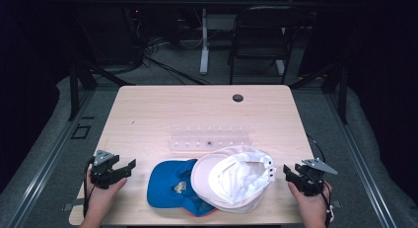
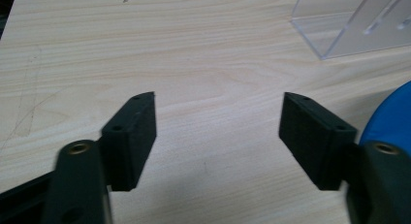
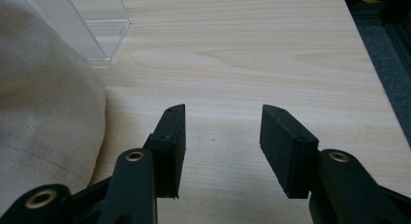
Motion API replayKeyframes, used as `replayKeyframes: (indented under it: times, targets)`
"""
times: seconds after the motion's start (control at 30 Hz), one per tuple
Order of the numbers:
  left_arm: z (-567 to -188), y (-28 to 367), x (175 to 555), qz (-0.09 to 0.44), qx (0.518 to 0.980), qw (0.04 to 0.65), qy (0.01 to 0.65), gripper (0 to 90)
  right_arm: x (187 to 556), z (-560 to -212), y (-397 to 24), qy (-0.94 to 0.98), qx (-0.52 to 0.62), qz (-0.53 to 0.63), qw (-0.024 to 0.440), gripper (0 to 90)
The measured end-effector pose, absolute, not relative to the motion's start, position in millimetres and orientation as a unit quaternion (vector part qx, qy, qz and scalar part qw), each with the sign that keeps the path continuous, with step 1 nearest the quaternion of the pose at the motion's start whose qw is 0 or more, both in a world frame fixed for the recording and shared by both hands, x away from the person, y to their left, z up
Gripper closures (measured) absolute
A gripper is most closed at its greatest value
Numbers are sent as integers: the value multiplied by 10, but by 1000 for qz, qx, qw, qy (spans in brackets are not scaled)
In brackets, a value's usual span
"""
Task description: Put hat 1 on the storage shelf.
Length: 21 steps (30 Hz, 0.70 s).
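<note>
A white cap (image 1: 234,178) lies upside down near the table's front edge, overlapping a blue cap (image 1: 170,183) on its left. My left gripper (image 1: 129,168) stands open over bare wood to the left of the blue cap (image 2: 390,120), nothing between its jaws (image 2: 218,132). My right gripper (image 1: 287,172) hovers open just right of the white cap (image 3: 43,112), apart from it, with only table between its fingers (image 3: 223,141).
A clear plastic rack (image 1: 209,138) stands behind the caps; its corner shows as the rack (image 2: 354,23) and the rack (image 3: 82,25). The wooden table (image 1: 162,109) has a dark cable hole (image 1: 237,97) at the back. A black chair (image 1: 261,35) stands beyond.
</note>
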<state>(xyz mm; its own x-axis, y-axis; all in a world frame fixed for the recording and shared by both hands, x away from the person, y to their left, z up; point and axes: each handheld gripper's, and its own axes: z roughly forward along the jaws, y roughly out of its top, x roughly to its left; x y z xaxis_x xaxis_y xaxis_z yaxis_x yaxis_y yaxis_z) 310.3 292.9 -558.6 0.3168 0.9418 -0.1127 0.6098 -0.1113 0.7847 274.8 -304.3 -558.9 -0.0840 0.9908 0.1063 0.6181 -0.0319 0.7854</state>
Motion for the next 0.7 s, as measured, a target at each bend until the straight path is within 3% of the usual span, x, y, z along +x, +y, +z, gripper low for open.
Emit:
replayKeyframes:
  times: [0.1, 0.23, 0.43, 0.7]
  targets:
    - [-5554, 2932, 3085, 199, 709, 401, 544, 401, 2727, -5555, -3051, 642, 625, 354, 267, 521]
    - [-5543, 2901, 3073, 225, 712, 394, 536, 393, 2699, -5497, -3053, 637, 627, 359, 268, 487]
    - [-5526, 2890, 3061, 219, 717, 392, 534, 383, 2682, -5438, -3046, 641, 635, 352, 247, 474]
    - [-5520, 2814, 3028, 218, 725, 397, 519, 445, 2704, -5295, -2976, 653, 642, 338, 216, 516]
